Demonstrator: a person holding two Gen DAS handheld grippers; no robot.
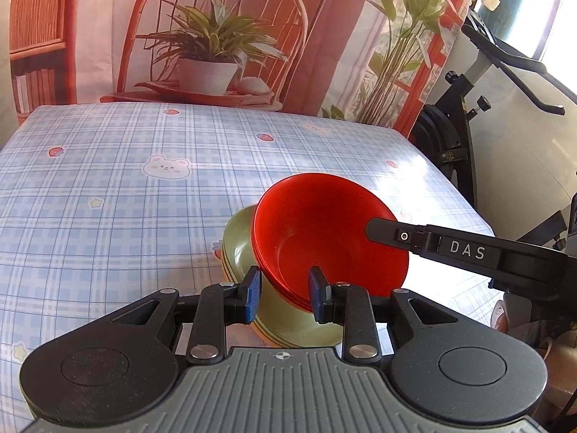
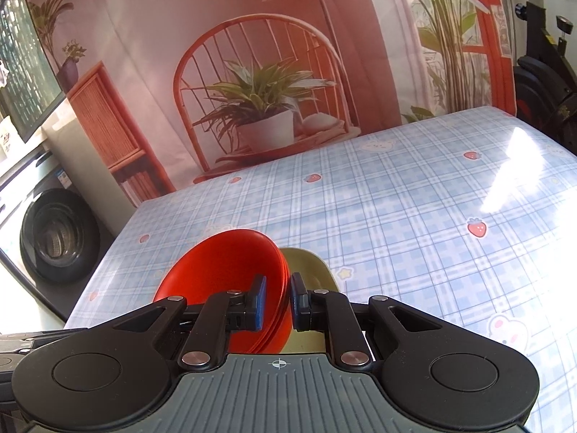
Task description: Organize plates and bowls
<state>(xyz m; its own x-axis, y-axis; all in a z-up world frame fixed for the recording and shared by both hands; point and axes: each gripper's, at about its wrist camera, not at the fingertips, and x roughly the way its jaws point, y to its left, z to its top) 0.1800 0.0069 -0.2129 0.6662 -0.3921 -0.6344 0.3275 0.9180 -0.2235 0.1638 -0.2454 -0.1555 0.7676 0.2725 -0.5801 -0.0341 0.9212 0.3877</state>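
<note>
A: Right, your left claw (image 1: 283,294) is clamped on the rim of the red bowls (image 1: 331,238); one blue pad (image 1: 254,288) sits outside the stack, the other inside it.

B: And my right claw (image 2: 277,301)?

A: Clamped on the same red bowls (image 2: 223,281) at the opposite rim, one pad within the top bowl and one against the outer wall. In your left wrist view you can see the right claw's black finger reaching in across the far rim.

B: How many bowls are you counting?

A: Several nested red ones, going by the layered rims; the exact count I cannot tell. They are tilted, the mouth tipped towards your left claw.

B: What is under them?

A: Green plates (image 1: 238,241), olive in colour, stacked just below and beside the red stack. You see them as a green edge (image 2: 313,267) past the bowls in your right wrist view. Whether the red stack touches them I cannot tell.

B: Where is all this on the desk (image 1: 108,198)?

A: Near the desk's near edge, closer to your side than to the far edge by the printed backdrop (image 1: 216,36). The checked cloth with bears and strawberries lies bare towards the far corners.
</note>
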